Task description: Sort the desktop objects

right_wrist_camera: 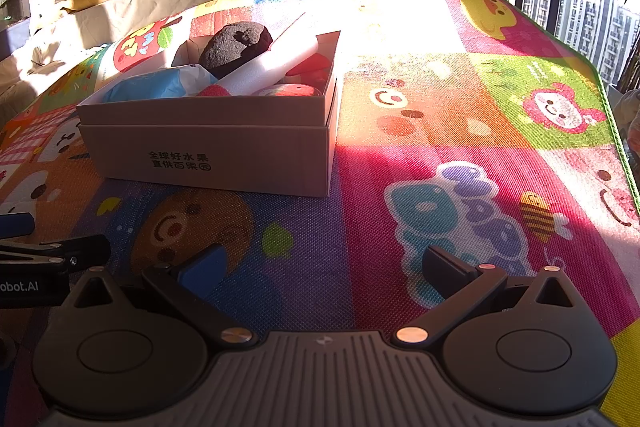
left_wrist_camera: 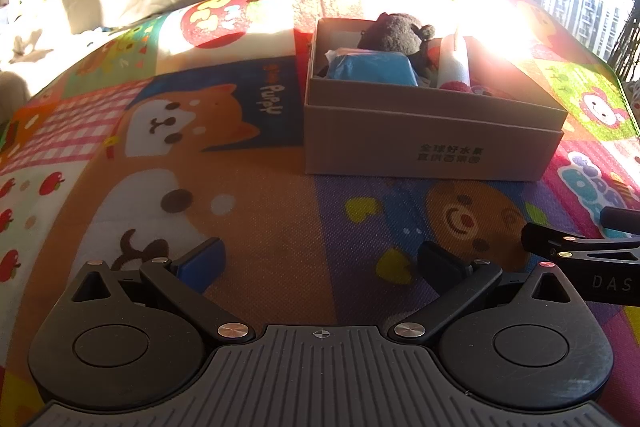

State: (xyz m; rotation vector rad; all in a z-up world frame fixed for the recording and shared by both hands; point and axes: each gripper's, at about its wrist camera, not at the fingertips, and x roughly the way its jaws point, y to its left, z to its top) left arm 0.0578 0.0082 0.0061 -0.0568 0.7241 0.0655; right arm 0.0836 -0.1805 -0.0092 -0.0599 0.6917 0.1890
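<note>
Two views, one cardboard box [left_wrist_camera: 432,143] on play mat [right_wrist_camera: 440,187]. Only L view shows mat's "Puppy" print; R view shows yellow duck patch. Box front has green Chinese print. White tube [right_wrist_camera: 272,67] inside, long axis slanting up-right, w/ dark plush [right_wrist_camera: 234,45]. Left gripper [left_wrist_camera: 320,259] & right gripper [right_wrist_camera: 324,267]: both jaws spread, nothing held.
</note>
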